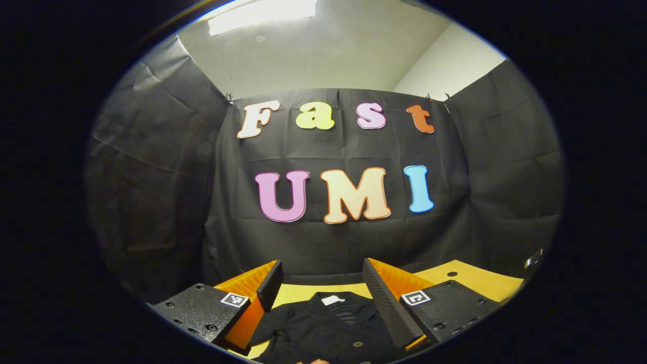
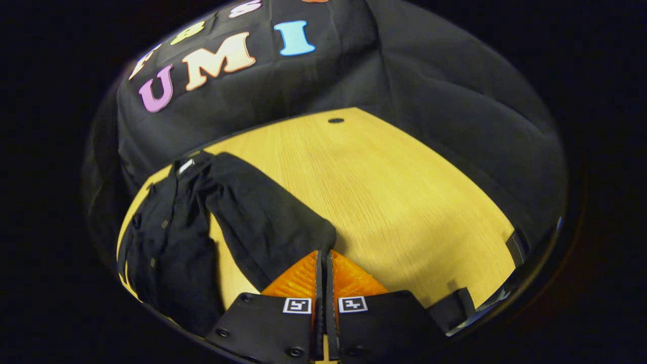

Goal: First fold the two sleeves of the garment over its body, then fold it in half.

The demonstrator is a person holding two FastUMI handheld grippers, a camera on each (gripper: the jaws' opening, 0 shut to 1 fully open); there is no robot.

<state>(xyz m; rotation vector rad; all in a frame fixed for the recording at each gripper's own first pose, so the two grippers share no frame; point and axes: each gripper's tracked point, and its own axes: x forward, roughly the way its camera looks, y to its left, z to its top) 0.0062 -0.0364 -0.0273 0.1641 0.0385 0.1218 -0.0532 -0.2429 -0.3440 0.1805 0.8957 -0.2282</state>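
Tabletop [image 2: 404, 202] of pale wood is seen stretching away; black garment [image 2: 172, 237] is spread along its left edge, collar toward the far wall. One sleeve [image 2: 268, 222] is angled out, its cuff apparently pinched by the closed right gripper [image 2: 323, 260]. Left gripper [image 1: 321, 285] is held wide above the collar.

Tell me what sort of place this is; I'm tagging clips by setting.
Probably a staged recording booth, not a home: black cloth wall on three sides, a bare wooden table, and one dark garment laid out on it.
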